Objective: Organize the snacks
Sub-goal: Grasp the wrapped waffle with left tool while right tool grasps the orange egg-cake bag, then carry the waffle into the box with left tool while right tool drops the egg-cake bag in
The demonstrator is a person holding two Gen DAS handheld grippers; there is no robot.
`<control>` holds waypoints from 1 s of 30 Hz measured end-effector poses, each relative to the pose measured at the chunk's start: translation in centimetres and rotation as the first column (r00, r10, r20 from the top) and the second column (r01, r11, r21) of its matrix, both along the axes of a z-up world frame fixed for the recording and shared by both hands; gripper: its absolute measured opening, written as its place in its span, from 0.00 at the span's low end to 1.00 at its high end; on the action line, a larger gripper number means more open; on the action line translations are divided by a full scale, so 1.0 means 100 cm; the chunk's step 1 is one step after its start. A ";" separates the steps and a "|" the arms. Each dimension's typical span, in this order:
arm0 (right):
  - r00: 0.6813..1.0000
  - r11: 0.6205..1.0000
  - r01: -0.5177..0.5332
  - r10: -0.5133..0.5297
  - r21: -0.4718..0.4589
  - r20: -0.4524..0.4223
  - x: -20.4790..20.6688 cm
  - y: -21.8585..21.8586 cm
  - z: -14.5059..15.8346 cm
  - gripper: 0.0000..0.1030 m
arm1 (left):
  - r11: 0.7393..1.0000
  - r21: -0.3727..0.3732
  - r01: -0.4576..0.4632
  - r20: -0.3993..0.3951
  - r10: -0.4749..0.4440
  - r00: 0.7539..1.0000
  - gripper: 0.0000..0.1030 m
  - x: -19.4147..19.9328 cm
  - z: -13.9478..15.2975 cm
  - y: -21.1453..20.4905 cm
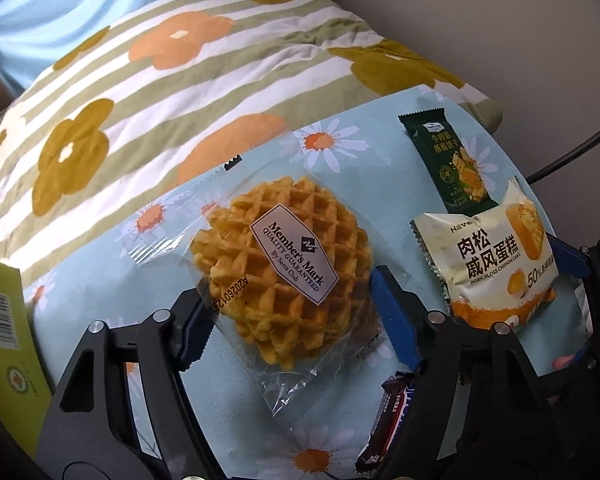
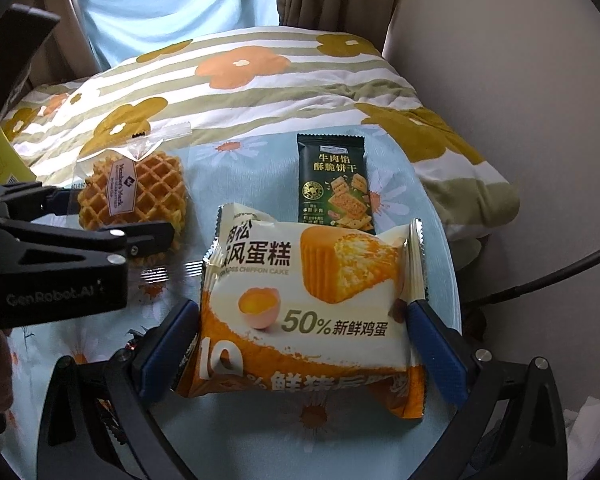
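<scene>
left gripper [image 1: 296,312] clamps wrapped waffle [image 1: 284,268] "Member's Mark" on daisy cloth [image 1: 380,184] | right gripper [image 2: 300,344] squeezes "PORK FLOSS CHIFFON CAKE" bag [image 2: 312,300] | green cracker bar [image 2: 334,184] behind | striped floral pillow [image 2: 260,92] beyond

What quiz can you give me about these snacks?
1. True or false: the round golden waffle in clear wrap lies between the left tongs.
2. What is pictured on the white-and-orange chiffon cake packet? A an egg, B an apple, C a fish.
3. Fill in: the dark green cracker packet lies on a blue cloth printed with ___.
Key: 1 true; 2 A; 3 daisies.
</scene>
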State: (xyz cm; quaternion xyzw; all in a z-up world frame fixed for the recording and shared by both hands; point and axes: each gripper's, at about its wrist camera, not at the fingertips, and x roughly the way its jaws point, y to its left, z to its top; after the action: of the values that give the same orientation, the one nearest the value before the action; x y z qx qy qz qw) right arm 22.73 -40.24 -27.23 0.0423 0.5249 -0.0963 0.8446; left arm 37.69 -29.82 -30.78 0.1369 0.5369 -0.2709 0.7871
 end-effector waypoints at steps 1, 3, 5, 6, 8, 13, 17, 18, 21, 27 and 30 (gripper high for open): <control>1.000 1.000 0.001 -0.001 -0.001 0.004 0.000 0.000 0.000 1.00 | 1.000 -0.004 -0.006 0.004 0.006 1.000 0.65 0.000 0.001 0.002; 1.000 1.000 -0.004 0.004 -0.008 0.009 -0.001 0.000 -0.001 0.99 | 1.000 -0.019 -0.017 0.004 0.017 1.000 0.63 0.000 0.004 0.007; 1.000 1.000 -0.009 0.009 -0.018 0.015 -0.002 0.000 -0.001 0.99 | 0.999 -0.025 -0.029 0.005 0.029 1.000 0.61 0.000 0.006 0.012; 1.000 1.000 -0.011 0.011 -0.024 0.019 -0.003 0.000 -0.001 0.97 | 0.999 -0.031 -0.033 0.002 0.033 0.999 0.60 0.001 0.007 0.015; 1.000 0.999 -0.013 0.014 -0.042 0.026 -0.006 0.002 -0.001 0.92 | 0.998 -0.046 -0.041 -0.003 0.041 0.999 0.57 0.001 0.008 0.019; 0.998 0.998 -0.025 0.028 -0.054 0.048 -0.014 0.003 0.005 0.79 | 0.997 -0.063 -0.049 0.003 0.049 0.999 0.54 -0.001 0.012 0.023; 0.997 0.999 -0.023 0.025 -0.033 0.071 -0.017 0.000 0.010 0.75 | 0.994 -0.093 -0.053 0.000 0.054 0.999 0.52 -0.003 0.017 0.026; 0.997 1.000 -0.023 0.024 -0.022 0.075 -0.017 0.000 0.011 0.75 | 0.994 -0.096 -0.054 0.000 0.054 0.999 0.52 -0.004 0.017 0.026; 0.995 1.000 -0.025 0.027 -0.019 0.092 -0.019 0.002 0.016 0.75 | 0.992 -0.112 -0.057 0.001 0.058 0.998 0.44 -0.006 0.023 0.028; 0.993 1.000 -0.029 0.030 -0.010 0.115 -0.022 0.002 0.026 0.75 | 0.986 -0.144 -0.080 -0.012 0.080 0.997 0.41 -0.008 0.031 0.032; 0.991 1.000 -0.028 0.028 -0.007 0.130 -0.026 0.000 0.031 0.75 | 0.976 -0.193 -0.097 -0.017 0.095 0.995 0.40 -0.010 0.038 0.037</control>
State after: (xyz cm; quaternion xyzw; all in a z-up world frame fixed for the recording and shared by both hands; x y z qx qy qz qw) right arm 20.13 -40.20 -24.13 0.0388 0.4690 -0.0829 0.8784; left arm 36.67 -26.10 -26.97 0.0327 0.5171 -0.2839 0.8068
